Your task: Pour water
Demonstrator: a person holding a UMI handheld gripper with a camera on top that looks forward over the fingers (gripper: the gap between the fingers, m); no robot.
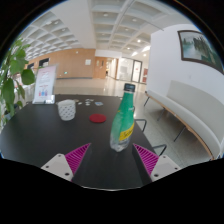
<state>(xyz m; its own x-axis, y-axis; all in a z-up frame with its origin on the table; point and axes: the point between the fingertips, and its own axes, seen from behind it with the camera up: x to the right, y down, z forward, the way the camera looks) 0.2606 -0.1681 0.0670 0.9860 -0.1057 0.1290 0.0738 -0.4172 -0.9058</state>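
Note:
A green plastic bottle [123, 120] with a yellow label stands upright on the dark round table [60, 140], its cap off. It stands just ahead of my gripper [112, 153], in line with the gap between the two fingers. The fingers, with magenta pads [77, 154], are spread wide with clear gaps to the bottle on both sides, so the gripper is open and empty. A white patterned cup [67, 109] stands farther back on the table, to the left of the bottle. A red bottle cap [98, 118] lies flat between the cup and the bottle.
A leafy green plant [12, 80] stands at the table's left side. A white sign stand [44, 86] is behind the cup. A white curved bench [190, 105] runs along the wall to the right. An open hall lies beyond.

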